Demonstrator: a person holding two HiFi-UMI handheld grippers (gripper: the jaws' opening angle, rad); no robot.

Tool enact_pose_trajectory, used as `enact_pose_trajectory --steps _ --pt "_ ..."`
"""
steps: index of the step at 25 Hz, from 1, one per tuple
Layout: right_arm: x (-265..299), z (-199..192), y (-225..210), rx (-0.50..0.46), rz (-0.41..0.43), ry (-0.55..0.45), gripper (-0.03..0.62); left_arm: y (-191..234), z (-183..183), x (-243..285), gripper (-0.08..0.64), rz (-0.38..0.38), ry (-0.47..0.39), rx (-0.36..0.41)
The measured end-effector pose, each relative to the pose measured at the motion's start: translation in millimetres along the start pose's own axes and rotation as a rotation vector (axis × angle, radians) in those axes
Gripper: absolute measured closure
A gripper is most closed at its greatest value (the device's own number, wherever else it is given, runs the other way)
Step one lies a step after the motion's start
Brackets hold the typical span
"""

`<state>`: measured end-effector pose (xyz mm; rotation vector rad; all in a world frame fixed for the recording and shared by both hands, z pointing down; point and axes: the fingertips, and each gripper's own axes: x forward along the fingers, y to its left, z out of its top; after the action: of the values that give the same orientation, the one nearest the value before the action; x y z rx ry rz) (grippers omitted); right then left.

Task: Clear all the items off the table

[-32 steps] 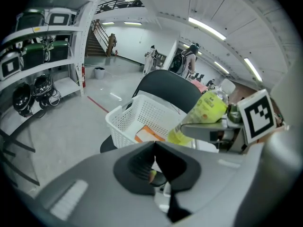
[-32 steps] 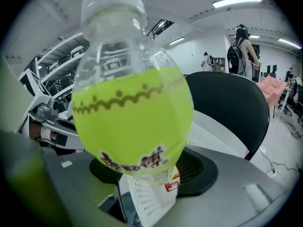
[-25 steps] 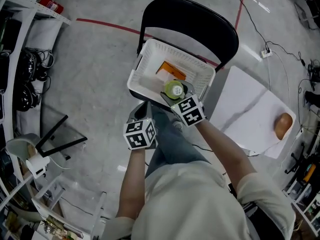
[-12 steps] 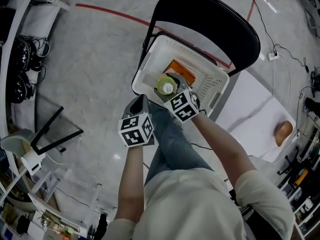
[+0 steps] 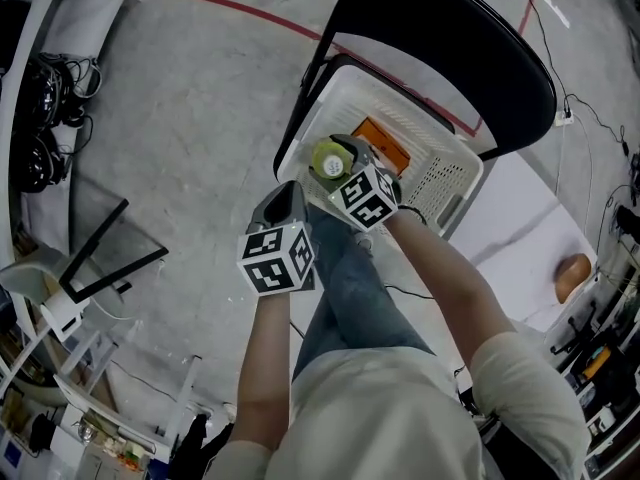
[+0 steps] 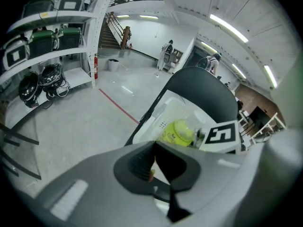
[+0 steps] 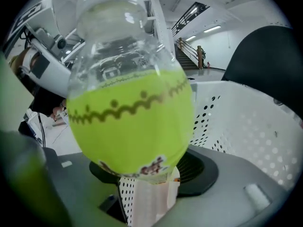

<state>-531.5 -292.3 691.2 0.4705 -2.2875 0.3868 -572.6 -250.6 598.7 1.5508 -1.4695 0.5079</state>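
No legible text or numbers

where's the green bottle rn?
Head view, centre: the green bottle is clamped in the right gripper, over the left end of the white basket on the black chair, just left of the orange packet.

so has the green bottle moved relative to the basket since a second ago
Yes. The green bottle, held in the right tool, has gone from the near rim of the white basket further inside, now left of the orange box.
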Motion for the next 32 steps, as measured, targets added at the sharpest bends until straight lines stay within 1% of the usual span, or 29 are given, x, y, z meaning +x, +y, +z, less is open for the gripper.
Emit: enact_pose_trajectory --steps 6,10,15,20,24,27,32 --pt "30 -12 -3 -0.017 0.020 0.023 0.285 9 -2 8 0.551 -0.003 0.016 -0.007" --pt "42 -22 -4 -0.032 0.030 0.041 0.284 8 -1 11 0.552 -0.021 0.005 -0.018" --pt "54 -33 -5 -0.039 0.035 0.065 0.281 7 1 14 0.552 -0.031 0.010 -0.023" --pt "56 -29 -6 -0.008 0.039 0.053 0.272 7 3 15 0.552 -0.041 0.008 -0.024" --pt "57 -30 -5 -0.005 0.042 0.070 0.265 7 2 17 0.552 -0.039 0.016 -0.026" --pt "50 -26 -2 0.013 0.052 0.060 0.238 5 4 14 0.552 -0.041 0.015 -0.023" --pt "35 -13 0 0.018 0.034 0.036 0.236 5 5 7 0.552 -0.041 0.013 -0.036"
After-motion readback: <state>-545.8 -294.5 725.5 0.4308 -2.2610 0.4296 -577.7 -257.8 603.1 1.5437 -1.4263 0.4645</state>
